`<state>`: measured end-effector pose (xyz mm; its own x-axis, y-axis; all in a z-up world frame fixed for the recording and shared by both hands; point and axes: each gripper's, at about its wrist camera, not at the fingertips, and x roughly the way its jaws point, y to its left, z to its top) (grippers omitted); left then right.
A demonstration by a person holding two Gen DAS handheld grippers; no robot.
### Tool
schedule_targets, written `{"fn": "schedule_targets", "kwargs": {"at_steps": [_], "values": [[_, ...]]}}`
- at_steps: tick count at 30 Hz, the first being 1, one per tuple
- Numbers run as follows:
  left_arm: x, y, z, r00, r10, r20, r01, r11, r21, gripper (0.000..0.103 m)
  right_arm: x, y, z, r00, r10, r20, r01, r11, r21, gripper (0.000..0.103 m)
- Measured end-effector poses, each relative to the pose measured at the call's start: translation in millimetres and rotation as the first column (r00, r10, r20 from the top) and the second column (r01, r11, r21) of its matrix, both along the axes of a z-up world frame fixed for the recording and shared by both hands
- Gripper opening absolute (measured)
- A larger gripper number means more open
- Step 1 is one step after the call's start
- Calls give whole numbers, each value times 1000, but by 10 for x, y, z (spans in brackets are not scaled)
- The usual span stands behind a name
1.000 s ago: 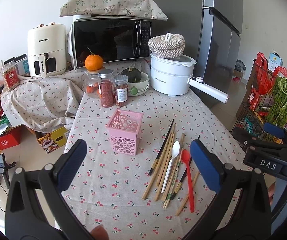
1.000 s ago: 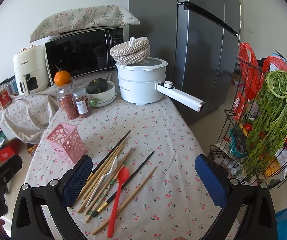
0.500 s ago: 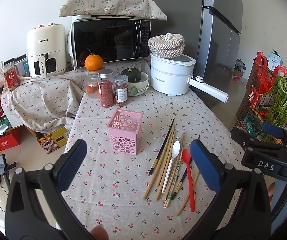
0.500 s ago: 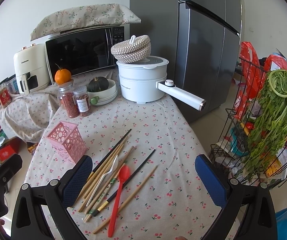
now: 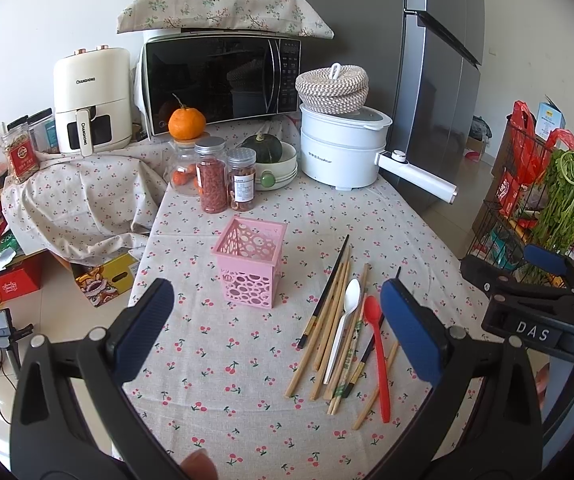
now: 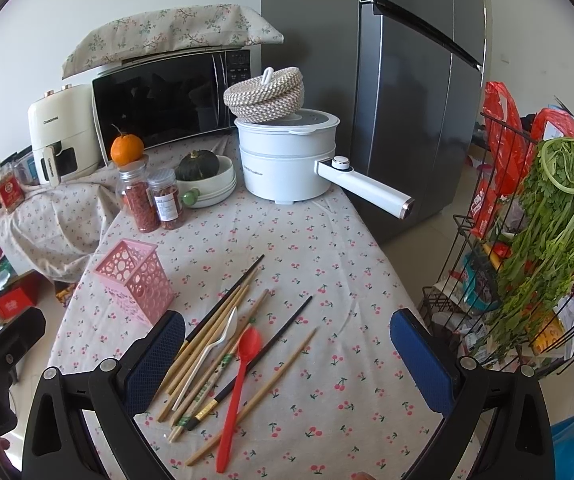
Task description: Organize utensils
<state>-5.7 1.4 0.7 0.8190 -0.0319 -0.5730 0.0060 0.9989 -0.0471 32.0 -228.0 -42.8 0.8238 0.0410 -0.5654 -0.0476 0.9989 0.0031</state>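
A pink perforated holder (image 5: 250,265) stands upright on the cherry-print tablecloth (image 5: 223,360); it also shows in the right wrist view (image 6: 137,280). To its right lie several chopsticks (image 5: 331,312), a white spoon (image 5: 343,328) and a red spoon (image 5: 379,352), loose on the cloth. The right wrist view shows the same chopsticks (image 6: 215,336), white spoon (image 6: 211,352) and red spoon (image 6: 237,384). My left gripper (image 5: 277,334) is open and empty, above the cloth in front of the holder. My right gripper (image 6: 287,360) is open and empty, above the utensil pile.
At the back stand a microwave (image 5: 223,80), an air fryer (image 5: 93,100), jars (image 5: 215,174), a bowl with a squash (image 5: 271,160) and a white pot (image 5: 343,152) whose handle (image 6: 367,190) sticks out. A wire rack with greens (image 6: 547,240) stands right of the table.
Both grippers have edged slightly forward and the right one a little down toward the utensils. Nothing on the table has moved.
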Motion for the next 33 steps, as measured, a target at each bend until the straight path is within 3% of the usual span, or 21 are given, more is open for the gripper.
{"fn": "schedule_targets", "kwargs": {"at_steps": [17, 23, 33], "values": [[21, -6, -77, 1000, -11, -22, 11, 1000, -8, 102, 15, 10, -25, 1000, 7, -21, -7, 1000, 8, 103], [215, -13, -159, 978, -122, -168, 104, 988, -112, 102, 125, -77, -46, 998, 10, -65, -8, 999, 35, 103], [617, -288, -453, 915, -213, -342, 173, 974, -143, 100, 547, -343, -298, 967, 50, -251, -22, 993, 115, 103]]}}
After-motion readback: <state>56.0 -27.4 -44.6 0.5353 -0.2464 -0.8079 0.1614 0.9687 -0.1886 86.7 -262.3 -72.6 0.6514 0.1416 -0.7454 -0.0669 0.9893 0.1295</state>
